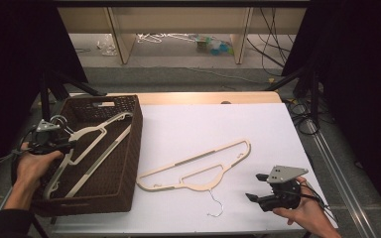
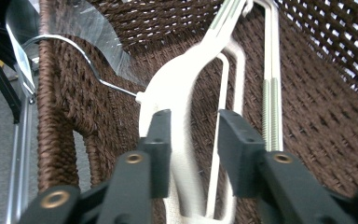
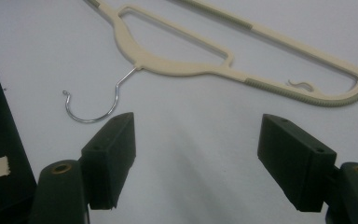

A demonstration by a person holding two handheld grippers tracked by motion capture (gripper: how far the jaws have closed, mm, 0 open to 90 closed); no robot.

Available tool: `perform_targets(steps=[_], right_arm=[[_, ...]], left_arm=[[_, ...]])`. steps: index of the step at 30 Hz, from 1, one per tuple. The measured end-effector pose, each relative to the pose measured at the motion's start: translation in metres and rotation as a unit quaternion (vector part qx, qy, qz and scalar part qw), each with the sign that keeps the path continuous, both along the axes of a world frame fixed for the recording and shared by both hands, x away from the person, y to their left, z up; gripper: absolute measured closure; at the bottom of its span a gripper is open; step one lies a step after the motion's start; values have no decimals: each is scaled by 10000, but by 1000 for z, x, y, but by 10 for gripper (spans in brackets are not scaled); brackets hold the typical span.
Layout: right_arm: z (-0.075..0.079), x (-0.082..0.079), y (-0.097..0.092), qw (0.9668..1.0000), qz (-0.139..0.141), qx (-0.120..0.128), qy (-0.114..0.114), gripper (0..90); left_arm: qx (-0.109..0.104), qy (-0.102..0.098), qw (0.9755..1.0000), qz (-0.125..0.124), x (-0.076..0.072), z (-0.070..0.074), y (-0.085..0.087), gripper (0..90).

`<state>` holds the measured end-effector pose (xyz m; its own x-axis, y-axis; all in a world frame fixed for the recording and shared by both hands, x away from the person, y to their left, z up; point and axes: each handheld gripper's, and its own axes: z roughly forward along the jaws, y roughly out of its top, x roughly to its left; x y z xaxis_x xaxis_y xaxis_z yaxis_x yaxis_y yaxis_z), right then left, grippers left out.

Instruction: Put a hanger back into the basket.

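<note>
Woven brown wicker forms the basket at the counter's left edge, where one cream hanger leans inside; the left tool has its jaws partly open around the hanger's neck without pressing it. The right tool stands wide open and empty near the second hanger, flat on the counter. If the left tool pulls away carelessly, a jaw may catch the hanger and drag it out.
</note>
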<state>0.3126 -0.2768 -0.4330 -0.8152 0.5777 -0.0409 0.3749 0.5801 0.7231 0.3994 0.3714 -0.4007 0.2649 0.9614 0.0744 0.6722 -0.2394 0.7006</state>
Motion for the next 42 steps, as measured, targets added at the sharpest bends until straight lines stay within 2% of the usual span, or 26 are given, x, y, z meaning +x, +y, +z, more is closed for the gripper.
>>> perform_targets(steps=[2, 4, 8, 10, 11, 14, 15, 18, 20, 26, 28, 31, 32, 37, 38, 40, 42], right_arm=[[0, 0, 0, 10000, 28, 2, -21, 287], [0, 0, 0, 10000, 23, 0, -13, 287], [-1, 0, 1, 10000, 17, 3, 7, 286], [-1, 1, 1, 10000, 21, -10, -11, 286], [-1, 1, 1, 10000, 23, 2, -3, 286], [-2, 1, 1, 10000, 26, 4, -4, 286], [-2, 1, 1, 10000, 26, 5, 0, 286], [-3, 2, 1, 10000, 39, 28, -11, 286], [-4, 2, 2, 10000, 47, 49, -37, 285], [-4, 2, 2, 9998, 52, 168, -61, 277], [-5, 3, 1, 9997, 14, 204, -124, 269], [-5, 4, 0, 9995, -41, 268, -162, 257], [-4, 4, -1, 9994, -77, 306, -161, 252], [-3, 3, 0, 9987, -143, 384, -291, 226], [-3, 2, 0, 9987, -147, 402, -288, 223], [-2, 2, 0, 9982, -169, 458, -361, 211], [-1, 1, 0, 9973, -214, 573, -401, 206]], left_arm=[[19, -38, 10000, 73, -1, 1, 0, 579], [4, -59, 10000, 38, -2, 3, 1, 584], [-61, -276, 9996, 14, -9, 12, -5, 535], [-155, -437, 9989, -22, -13, 18, -9, 500], [-313, -578, 9978, 1, -15, 20, -14, 486], [-476, -789, 9956, -175, -25, 31, -28, 432], [-592, -891, 9941, -192, -28, 34, -34, 413], [-699, -1059, 9909, -452, -40, 43, -53, 380], [-844, -1215, 9870, -623, -47, 48, -68, 363], [-1136, -1409, 9767, -1150, -69, 52, -114, 291], [-1125, -1435, 9742, -1329, -75, 52, -128, 267], [-1303, -1471, 9685, -1532, -84, 49, -151, 224], [-1348, -1482, 9663, -1618, -86, 47, -158, 184], [-1235, -1579, 9594, -1986, -96, 34, -184, 174], [-1246, -1614, 9581, -2014, -99, 31, -189, 175], [-1313, -1696, 9538, -2103, -103, 25, -197, 175], [-1361, -1734, 9514, -2149, -107, 20, -203, 173]])
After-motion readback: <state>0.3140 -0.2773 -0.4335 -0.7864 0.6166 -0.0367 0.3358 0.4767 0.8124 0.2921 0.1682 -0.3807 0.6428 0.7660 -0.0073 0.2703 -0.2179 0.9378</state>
